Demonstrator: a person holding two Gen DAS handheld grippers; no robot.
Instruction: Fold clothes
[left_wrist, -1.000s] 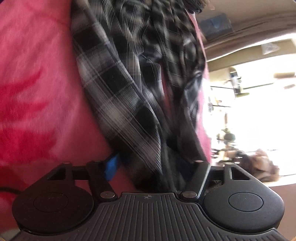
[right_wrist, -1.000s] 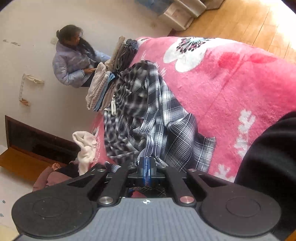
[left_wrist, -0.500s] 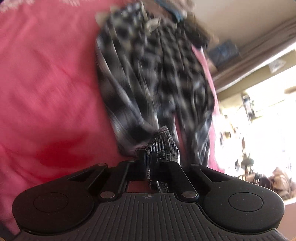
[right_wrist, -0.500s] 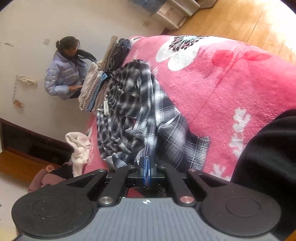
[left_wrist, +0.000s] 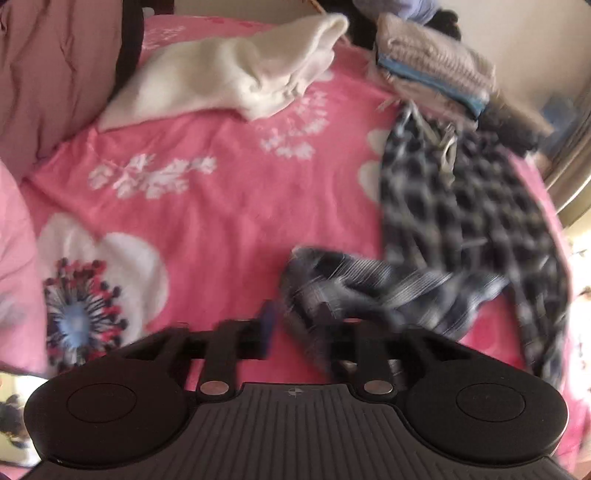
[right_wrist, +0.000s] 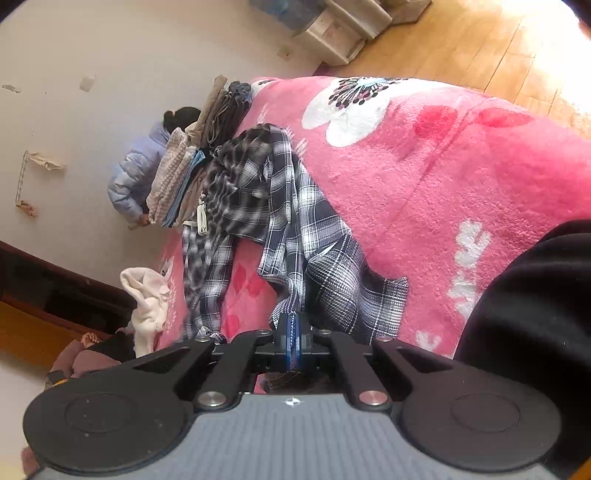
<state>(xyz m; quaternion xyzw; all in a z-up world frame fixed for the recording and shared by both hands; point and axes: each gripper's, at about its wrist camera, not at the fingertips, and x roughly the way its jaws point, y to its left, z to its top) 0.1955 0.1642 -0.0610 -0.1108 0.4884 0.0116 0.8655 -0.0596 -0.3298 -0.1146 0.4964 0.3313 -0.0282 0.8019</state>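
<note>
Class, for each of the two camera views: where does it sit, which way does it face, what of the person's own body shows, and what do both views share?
Left wrist: on the left claw, looking across the pink blanket at a white garment; no body visible.
Right wrist: on the right claw, shut on the plaid shirt, facing the wall; a black sleeve shows.
Shared: shirt, blanket, folded stack.

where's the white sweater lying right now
In the left wrist view the white sweater lies crumpled at the far edge of the pink blanket, left of the folded stack.
</note>
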